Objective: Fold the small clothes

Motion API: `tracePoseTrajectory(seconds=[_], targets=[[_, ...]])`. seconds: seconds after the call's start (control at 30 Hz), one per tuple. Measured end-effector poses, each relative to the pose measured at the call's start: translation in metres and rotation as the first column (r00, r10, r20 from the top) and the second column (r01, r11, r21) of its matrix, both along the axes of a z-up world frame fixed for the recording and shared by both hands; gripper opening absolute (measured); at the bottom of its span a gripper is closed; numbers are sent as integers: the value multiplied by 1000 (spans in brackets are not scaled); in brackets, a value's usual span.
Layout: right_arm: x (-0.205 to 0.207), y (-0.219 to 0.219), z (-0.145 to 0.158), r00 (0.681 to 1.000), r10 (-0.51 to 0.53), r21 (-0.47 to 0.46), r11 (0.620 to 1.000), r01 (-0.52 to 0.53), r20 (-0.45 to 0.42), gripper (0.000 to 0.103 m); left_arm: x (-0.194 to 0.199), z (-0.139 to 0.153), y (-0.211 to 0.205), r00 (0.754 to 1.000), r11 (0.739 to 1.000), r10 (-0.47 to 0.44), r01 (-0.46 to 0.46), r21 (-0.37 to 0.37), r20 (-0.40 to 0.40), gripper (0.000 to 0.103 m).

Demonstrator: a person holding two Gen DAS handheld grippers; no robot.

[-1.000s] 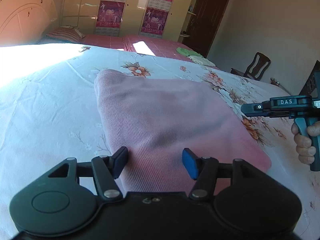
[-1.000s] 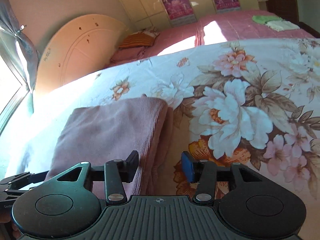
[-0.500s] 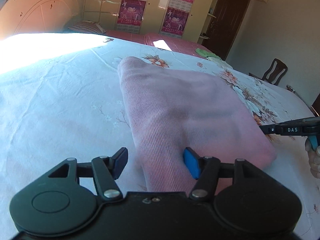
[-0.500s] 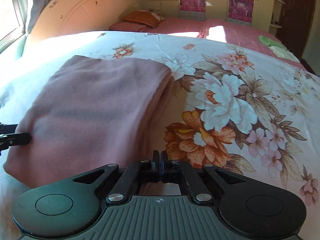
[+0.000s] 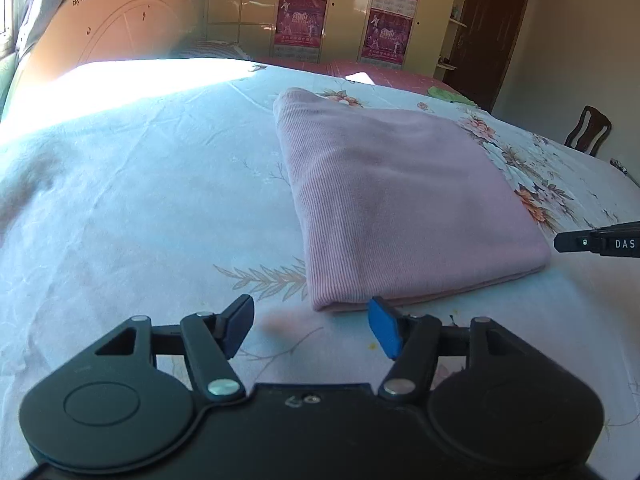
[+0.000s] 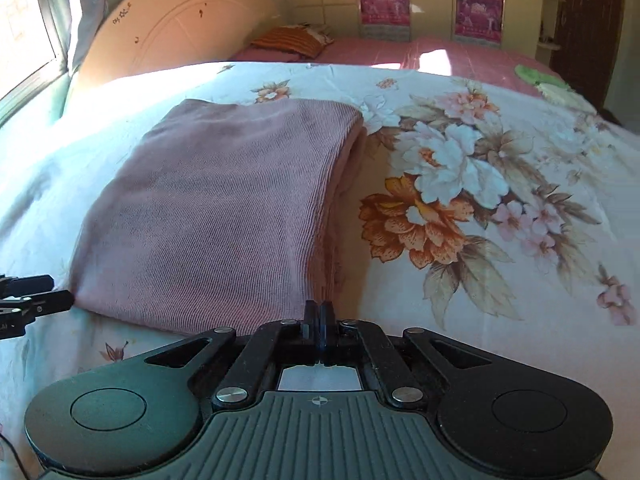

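Note:
A folded pink ribbed garment (image 5: 400, 204) lies flat on the floral bedsheet (image 5: 140, 200). My left gripper (image 5: 312, 328) hovers just short of the garment's near edge, its jaws opening with only bare sheet between them. In the right wrist view the same garment (image 6: 224, 216) lies ahead to the left. My right gripper (image 6: 319, 316) is shut, its pads pressed together with nothing between them, just off the garment's near right corner. Each gripper's tip shows at the edge of the other's view: the right gripper (image 5: 600, 242) and the left gripper (image 6: 28, 304).
A rounded headboard (image 6: 176, 28) stands at the far left by a window. A second bed with a pink cover (image 6: 440, 56) holds green and white folded items (image 6: 548, 84). Wardrobes with posters (image 5: 304, 4) line the back wall. A wooden chair (image 5: 588, 130) stands at the right.
Both grippers have drawn back off the garment toward its near edge. The right gripper's jaws closed. The left gripper's jaws widened and no longer straddle the cloth.

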State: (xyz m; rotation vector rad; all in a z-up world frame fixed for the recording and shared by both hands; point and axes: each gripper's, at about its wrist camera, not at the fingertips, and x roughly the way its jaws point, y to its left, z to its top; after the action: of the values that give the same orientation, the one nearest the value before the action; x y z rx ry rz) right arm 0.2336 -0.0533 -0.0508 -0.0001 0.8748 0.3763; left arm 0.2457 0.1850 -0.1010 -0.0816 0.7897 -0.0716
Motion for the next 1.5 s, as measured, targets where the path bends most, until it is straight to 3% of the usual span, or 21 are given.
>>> tracePoseTrajectory(seconds=[0.07,0.17,0.2,0.23,0.27,0.33,0.53,0.7,1.07,1.5], targets=[[-23,-7,12,1000,-9,5,1000,9,22,0,-27,14,-10,998,1000,12,-13,17,54,91],[-69,-20,30,999,-35,47,998,33,38,0,-68,38,-26,992,1000,16,-19,24,126,102],[-89,-24,37,998,-53,63,997,50,46,5,-83,49,-33,989,999,22,-27,30,149,103],[-104,-27,43,995,-73,73,995,69,64,45,-96,57,-39,985,999,24,-31,38,172,103],[-124,-30,52,988,-111,92,991,101,109,102,-111,65,-46,981,998,19,-29,51,191,103],[-162,-33,68,971,-136,119,986,115,197,103,-138,80,-59,975,998,5,-18,60,221,103],[-229,-29,97,954,-141,93,988,121,266,103,-209,112,-90,960,998,-23,5,66,278,103],[-272,-28,110,943,-126,77,991,108,308,103,-244,125,-97,953,999,-34,21,48,302,103],[-307,-24,117,936,-115,63,993,99,332,103,-269,133,-99,947,998,-13,-5,56,322,103],[-312,-22,123,937,-88,60,996,72,337,103,-274,132,-100,945,999,1,-18,50,327,103]])
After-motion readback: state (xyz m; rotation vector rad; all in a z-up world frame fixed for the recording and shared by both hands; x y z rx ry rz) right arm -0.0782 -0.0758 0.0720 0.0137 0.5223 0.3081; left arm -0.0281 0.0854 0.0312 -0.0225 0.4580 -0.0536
